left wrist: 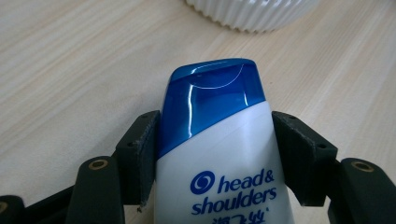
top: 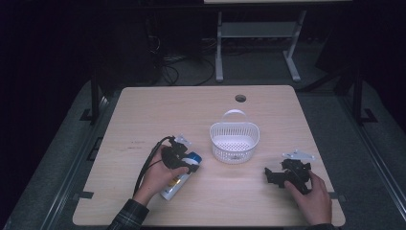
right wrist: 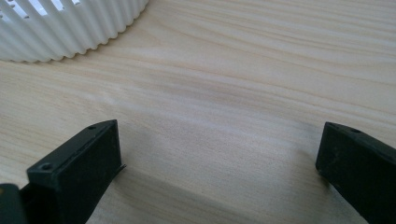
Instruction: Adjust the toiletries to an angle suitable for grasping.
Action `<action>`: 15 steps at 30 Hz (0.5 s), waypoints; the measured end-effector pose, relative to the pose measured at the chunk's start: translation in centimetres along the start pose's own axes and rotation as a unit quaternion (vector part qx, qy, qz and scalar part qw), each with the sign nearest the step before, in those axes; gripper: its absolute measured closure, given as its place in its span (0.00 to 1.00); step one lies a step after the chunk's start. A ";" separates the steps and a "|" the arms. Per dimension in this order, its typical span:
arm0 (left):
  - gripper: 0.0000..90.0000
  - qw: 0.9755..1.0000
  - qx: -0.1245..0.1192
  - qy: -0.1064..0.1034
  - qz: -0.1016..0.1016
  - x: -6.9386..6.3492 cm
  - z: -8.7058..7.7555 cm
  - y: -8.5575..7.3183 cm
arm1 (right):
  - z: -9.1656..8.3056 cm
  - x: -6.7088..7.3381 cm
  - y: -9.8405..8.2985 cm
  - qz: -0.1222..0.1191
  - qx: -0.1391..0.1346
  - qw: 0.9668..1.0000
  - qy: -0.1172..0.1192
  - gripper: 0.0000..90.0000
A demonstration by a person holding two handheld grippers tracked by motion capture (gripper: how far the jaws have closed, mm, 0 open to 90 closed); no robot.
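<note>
the table is the big flat light-wood one and there's loads of bare space on it, so room isn't your problem. the white slotted basket sits about mid-table, upright, handle at the far side, nothing in it that i can see. the shampoo bottle lies on its side just left of it, near but not touching, blue cap pointing toward the basket.

your left gripper has the bottle between its jaws right up near the cap. the left pad looks pressed to the bottle's side, but on the right pad i think there's a sliver of gap, so i'd call it not really clamped yet. your right gripper sits wide apart with nothing in it, resting on the wood well right of the basket.

stuff that could bite you, imo:
- the bottle is glossy and tapers toward the cap, so if you lift on a loose pinch it'll probably squirt out forward
- grabbing that far up leaves the heavy end hanging, it may swing down and twist in the jaws
- that basket looks light, clip the rim with a drooping bottle and it'll likely skid or tip
</note>
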State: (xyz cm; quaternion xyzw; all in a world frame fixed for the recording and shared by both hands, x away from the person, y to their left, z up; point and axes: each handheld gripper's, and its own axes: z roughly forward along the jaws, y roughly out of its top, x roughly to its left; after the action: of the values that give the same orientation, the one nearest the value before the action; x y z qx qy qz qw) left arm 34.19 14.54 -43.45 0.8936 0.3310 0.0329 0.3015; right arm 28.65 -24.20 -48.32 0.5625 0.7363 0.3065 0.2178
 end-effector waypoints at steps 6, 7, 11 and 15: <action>0.40 0.999 -0.038 -0.015 0.003 0.0 -1.5 -0.3 | 0.0 0.0 0.0 0.000 0.000 1.000 0.000 0.00; 0.40 0.999 -0.048 -0.022 0.003 0.0 -1.9 -0.4 | 0.0 0.0 0.0 0.000 0.000 1.000 0.000 0.00; 0.40 0.998 -0.060 -0.029 0.008 0.1 -2.4 -0.6 | 0.0 0.0 0.0 0.000 0.000 1.000 0.000 0.00; 0.40 0.996 -0.079 -0.041 0.013 0.1 -3.2 -1.0 | 0.0 0.0 0.0 0.000 0.000 1.000 0.000 0.00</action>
State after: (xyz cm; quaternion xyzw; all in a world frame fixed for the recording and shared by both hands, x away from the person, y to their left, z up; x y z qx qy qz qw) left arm 32.90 16.88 -41.40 0.8719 0.3028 0.0258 0.3840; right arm 28.65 -24.20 -48.32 0.5626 0.7362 0.3067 0.2177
